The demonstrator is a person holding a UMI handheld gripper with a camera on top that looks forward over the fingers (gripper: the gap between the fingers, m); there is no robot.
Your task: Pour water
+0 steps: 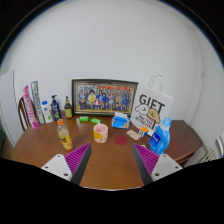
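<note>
My jaws are spread wide and hold nothing; the gripper [110, 165] hangs over the near edge of the desk [100, 172], pads [63, 157] visible either side.

Step in hand, as I judge it: approach and pick a water container. Nothing lifted, so the task is at its start. To do it well I'd choose source and target first, keep the jaws wide on the way in, come in low and level, and grip the bottle at mid-body so it tips cleanly. Watch the clutter around it.

Left to right, all placed off the mug [100, 132], which stands mid-desk, ahead of my jaws:
- far left of mug, at the wall: a cluster of bottles [46, 109], details too small to tell.
- just left of mug, nearer me: yellow bottle [64, 134], upright, orange-yellow fill, cap on. Likely source, but I can't tell if it's water.
- mug itself: pink-orange, upright, open top. Likely target. Contents hidden.
- behind mug: framed photo [104, 97] against the wall.
- right of mug: white "GIFT" bag [152, 106], upright.
- far right of mug: blue bottle [160, 136], translucent, near my right pad. Alternative source.
</note>
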